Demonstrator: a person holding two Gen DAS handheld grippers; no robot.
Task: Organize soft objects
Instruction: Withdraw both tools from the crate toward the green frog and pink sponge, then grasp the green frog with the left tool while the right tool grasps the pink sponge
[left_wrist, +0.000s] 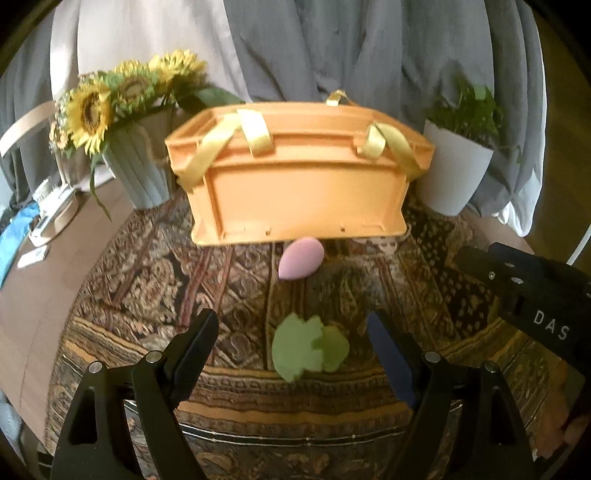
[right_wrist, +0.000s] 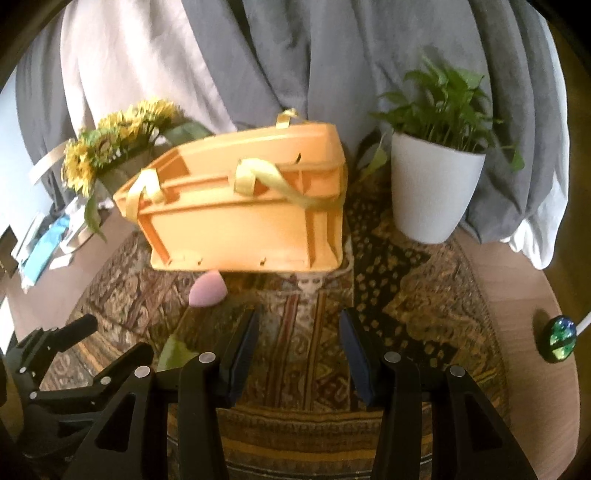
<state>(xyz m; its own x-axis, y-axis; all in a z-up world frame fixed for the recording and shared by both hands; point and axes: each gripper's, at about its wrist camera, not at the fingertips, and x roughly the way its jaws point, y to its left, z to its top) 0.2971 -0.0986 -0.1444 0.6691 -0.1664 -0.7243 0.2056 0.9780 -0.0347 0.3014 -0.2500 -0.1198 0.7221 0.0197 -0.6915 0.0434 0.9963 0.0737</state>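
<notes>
With both grippers empty, fingers apart: left gripper (left_wrist: 293, 325) straddling green sponge (left_wrist: 308, 347) for pickup, right gripper (right_wrist: 298, 325) idle, orange crate (left_wrist: 295, 184) presumably the destination.

Green sponge (left_wrist: 309, 347) between tool (left_wrist: 293, 332) fingers (left_wrist: 195, 343)

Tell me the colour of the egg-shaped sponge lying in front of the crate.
Pale pink-lilac egg-shaped sponge, clearest in the left wrist view.

Sunflowers in a grey vase (left_wrist: 138, 173); potted plant (right_wrist: 436, 184); patterned cloth (left_wrist: 236, 280); grey curtain (right_wrist: 332, 55)
</notes>
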